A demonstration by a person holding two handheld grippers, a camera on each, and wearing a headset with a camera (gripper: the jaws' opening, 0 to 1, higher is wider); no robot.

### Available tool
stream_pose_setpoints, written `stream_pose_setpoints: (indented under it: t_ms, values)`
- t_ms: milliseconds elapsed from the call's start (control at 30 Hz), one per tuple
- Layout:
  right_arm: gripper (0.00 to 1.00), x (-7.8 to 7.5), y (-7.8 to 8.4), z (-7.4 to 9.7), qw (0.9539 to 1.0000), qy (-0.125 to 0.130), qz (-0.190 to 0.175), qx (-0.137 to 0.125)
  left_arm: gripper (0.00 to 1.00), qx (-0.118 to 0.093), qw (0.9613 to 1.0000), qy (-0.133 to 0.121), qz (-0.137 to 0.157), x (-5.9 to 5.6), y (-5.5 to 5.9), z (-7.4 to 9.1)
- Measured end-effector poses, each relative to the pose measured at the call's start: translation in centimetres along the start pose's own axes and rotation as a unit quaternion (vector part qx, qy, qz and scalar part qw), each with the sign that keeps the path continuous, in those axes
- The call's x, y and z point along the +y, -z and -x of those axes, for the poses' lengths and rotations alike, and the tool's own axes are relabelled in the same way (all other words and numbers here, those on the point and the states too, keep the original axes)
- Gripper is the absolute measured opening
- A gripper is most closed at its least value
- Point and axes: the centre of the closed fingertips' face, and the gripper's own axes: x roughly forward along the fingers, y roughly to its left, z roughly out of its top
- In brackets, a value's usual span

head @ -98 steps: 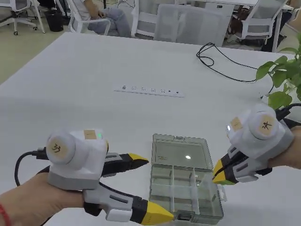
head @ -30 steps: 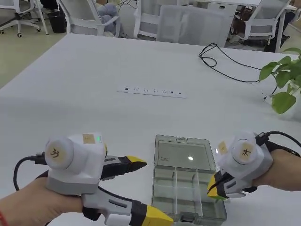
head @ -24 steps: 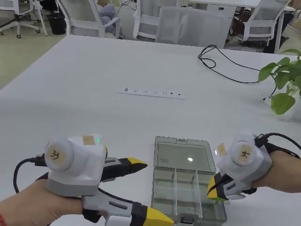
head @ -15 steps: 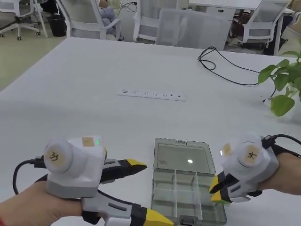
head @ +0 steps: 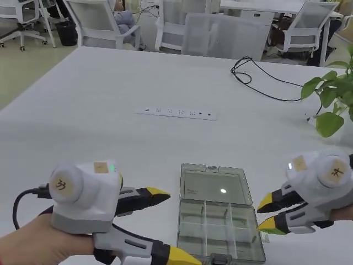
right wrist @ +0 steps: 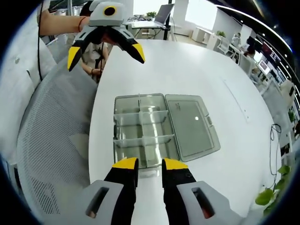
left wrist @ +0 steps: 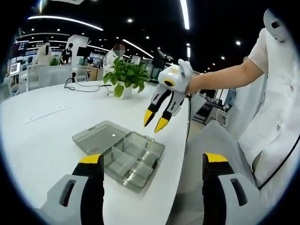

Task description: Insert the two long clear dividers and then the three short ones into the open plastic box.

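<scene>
Holds left gripper (head: 168, 225) level, jaws spread wide, left of the open plastic box (head: 215, 182) on the table (head: 110, 110); angles right gripper (head: 266, 213), narrowly parted and empty, toward its right edge, clear dividers (head: 205, 221) seated inside.

Bright, even overhead light; the white surface (head: 110, 83) is washed pale, shadows soft and faint; a small glare spot on the box lid (head: 204, 182); both gripper views bend strongly at their edges; head view sharp.
</scene>
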Motion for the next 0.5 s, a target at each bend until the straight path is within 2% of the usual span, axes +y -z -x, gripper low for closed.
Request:
stream_pose_setpoints:
  t_ms: [300,500]
  values:
    - [0.33,0.0,0.3,2.9,0.9971,0.027,-0.054,-0.047,0.91,0.001,1.0000,0.002,-0.001,-0.1,0.0,0.1]
    - [0.43,0.9,1.2,4.0,0.9953,0.034,-0.070,-0.059,0.95,0.005,1.0000,0.003,-0.001,-0.1,0.3,0.1]
